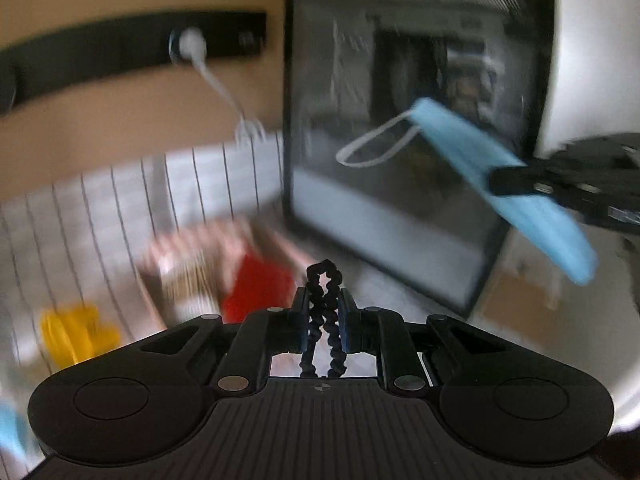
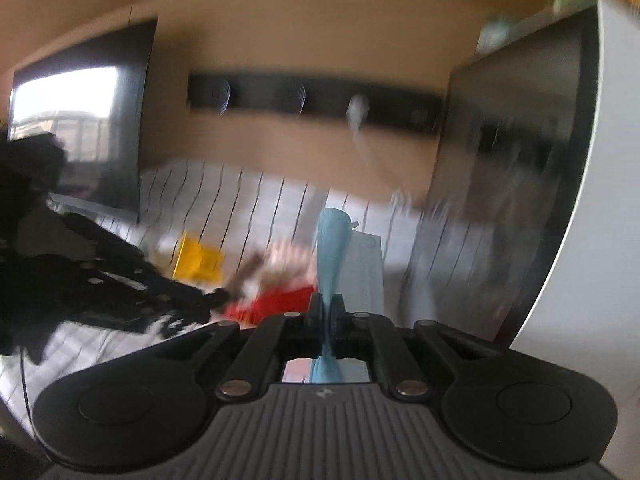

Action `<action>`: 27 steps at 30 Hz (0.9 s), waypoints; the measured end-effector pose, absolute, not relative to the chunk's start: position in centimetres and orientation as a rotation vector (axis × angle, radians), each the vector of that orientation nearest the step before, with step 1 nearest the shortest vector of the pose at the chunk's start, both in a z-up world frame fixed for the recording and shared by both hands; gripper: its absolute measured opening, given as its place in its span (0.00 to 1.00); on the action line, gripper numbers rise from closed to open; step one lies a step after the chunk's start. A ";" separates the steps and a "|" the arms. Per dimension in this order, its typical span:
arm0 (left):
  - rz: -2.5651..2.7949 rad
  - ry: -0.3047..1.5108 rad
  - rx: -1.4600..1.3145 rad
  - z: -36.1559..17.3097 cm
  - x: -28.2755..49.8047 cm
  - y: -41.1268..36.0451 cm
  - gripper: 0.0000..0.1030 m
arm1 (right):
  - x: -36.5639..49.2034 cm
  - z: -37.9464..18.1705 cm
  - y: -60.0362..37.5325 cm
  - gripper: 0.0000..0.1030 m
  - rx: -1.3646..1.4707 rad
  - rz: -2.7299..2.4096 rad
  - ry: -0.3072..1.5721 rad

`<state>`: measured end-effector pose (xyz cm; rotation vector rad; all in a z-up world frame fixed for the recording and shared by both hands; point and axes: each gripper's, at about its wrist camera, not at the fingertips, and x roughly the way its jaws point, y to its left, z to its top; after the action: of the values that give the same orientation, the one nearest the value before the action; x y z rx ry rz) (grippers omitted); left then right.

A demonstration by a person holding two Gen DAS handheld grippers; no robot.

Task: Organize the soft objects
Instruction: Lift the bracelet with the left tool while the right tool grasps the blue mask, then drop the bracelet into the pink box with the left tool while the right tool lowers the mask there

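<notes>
Left wrist view: my left gripper (image 1: 324, 312) pinches a black coiled hair tie (image 1: 325, 280), loop pointing forward; the container (blurred) (image 1: 208, 264) lies below-left. Right wrist view: my right gripper (image 2: 326, 312) clamps the blue face mask (image 2: 330, 248), its long axis running forward.

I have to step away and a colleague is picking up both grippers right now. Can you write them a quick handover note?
Left gripper: shut on a black beaded cord.
Right gripper: shut on a blue face mask, held up in the air in front of the dark screen.
Below, blurred: a red item and a yellow item on the striped white surface.
Done: both items picked up. Left: setting them down; the spot is not clear from these views.
</notes>
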<state>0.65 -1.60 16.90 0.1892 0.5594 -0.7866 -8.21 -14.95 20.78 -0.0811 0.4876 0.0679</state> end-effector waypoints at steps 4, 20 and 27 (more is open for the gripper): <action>-0.770 0.524 0.154 17.0 6.7 -4.3 0.17 | -7.7 23.6 -15.0 0.03 -0.103 0.020 0.407; -0.709 0.712 0.159 8.7 16.5 -5.4 0.37 | -5.9 21.8 -14.6 0.03 -0.107 -0.031 0.464; -0.759 0.736 -0.048 10.7 17.5 -2.4 0.36 | -2.3 21.6 -13.8 0.03 -0.101 0.000 0.445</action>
<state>17.47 -2.40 10.75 -0.0479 0.7356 -0.7594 -2.26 -13.83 21.65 -0.1013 0.4453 0.0001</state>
